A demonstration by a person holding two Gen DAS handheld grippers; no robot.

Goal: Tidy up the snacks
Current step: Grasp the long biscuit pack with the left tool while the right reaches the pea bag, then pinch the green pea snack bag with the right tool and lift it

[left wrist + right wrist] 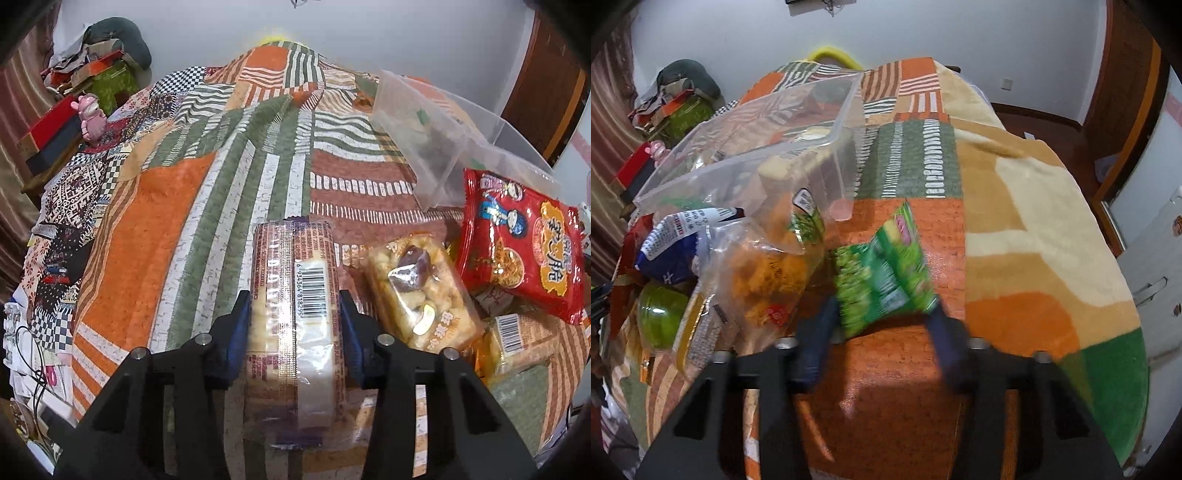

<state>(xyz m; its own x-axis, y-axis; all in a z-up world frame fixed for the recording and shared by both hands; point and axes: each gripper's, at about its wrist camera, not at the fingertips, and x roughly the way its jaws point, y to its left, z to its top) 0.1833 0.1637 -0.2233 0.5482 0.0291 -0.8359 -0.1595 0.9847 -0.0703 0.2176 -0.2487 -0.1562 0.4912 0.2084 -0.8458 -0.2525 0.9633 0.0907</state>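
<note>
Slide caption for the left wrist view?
Left gripper shut on a barcoded snack pack above the patchwork quilt.

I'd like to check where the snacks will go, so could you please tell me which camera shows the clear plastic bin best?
The right wrist view: the clear plastic bin shows its open top, rim and near wall, lying left of the green packet. The left wrist view catches only part of the bin, at the right edge behind the red packet.
</note>
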